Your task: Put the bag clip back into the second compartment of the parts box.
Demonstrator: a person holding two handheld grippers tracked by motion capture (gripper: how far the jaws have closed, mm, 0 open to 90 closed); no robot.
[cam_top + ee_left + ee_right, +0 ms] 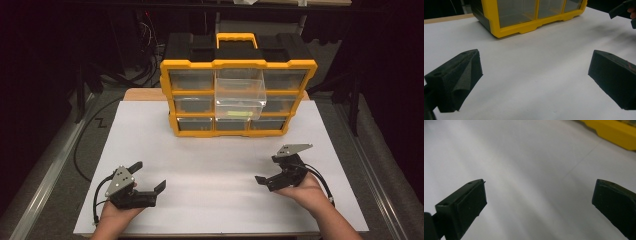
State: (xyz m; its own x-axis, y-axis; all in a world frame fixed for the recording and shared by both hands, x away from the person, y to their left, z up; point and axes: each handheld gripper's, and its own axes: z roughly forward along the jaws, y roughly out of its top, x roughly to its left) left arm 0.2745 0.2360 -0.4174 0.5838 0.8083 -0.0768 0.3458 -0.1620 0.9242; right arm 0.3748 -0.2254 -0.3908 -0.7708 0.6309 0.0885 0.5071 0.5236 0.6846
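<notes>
A person sits at a bench (pixel 210 200) covered with a white sheet, holding a gripper in each hand. The left gripper (pixel 148 176) hovers low over the near left part of the bench, its jaws wide apart with nothing between them. The right gripper (pixel 268 170) is held over the near right part, well apart from the left one, and its jaws are also spread wide and hold nothing. At the far middle of the bench stands a yellow and black storage box (pixel 238 97) with a yellow carrying handle on top and a grid of small clear drawers across its front. One clear drawer (pixel 239 98) in the middle column sticks out toward the person, while the others sit flush. Both grippers are well short of the box. In the left gripper view the box's yellow bottom corner (pixel 499 31) rests on the white sheet ahead of the jaws.
</notes>
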